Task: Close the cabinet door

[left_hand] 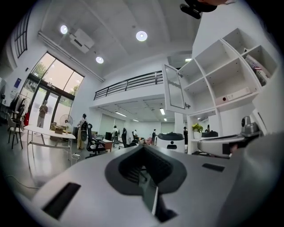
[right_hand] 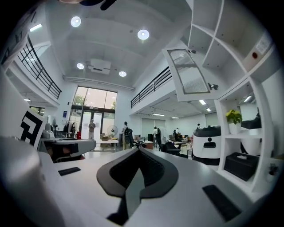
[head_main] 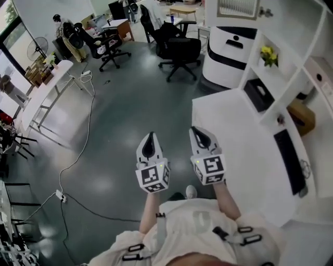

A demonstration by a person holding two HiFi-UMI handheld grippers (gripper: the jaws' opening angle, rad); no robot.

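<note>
The white cabinet door (head_main: 238, 8) with a frosted glass panel stands swung open off the upper shelf unit at the top right. The same door (left_hand: 174, 87) hangs ahead and to the right in the left gripper view, and the door (right_hand: 190, 73) is high and right in the right gripper view. Both grippers are held side by side at chest height, well short of it and apart from it. My left gripper (head_main: 151, 135) (left_hand: 143, 147) is shut and empty. My right gripper (head_main: 195, 129) (right_hand: 139, 148) is shut and empty too.
A white counter (head_main: 234, 135) runs along the right under open shelves (head_main: 291, 62) holding a black box (head_main: 258, 94), yellow flowers (head_main: 268, 54) and a cardboard box (head_main: 302, 115). A keyboard (head_main: 289, 161) lies there. A white machine (head_main: 229, 49), office chairs (head_main: 179, 49) and a floor cable (head_main: 78, 150) stand further off.
</note>
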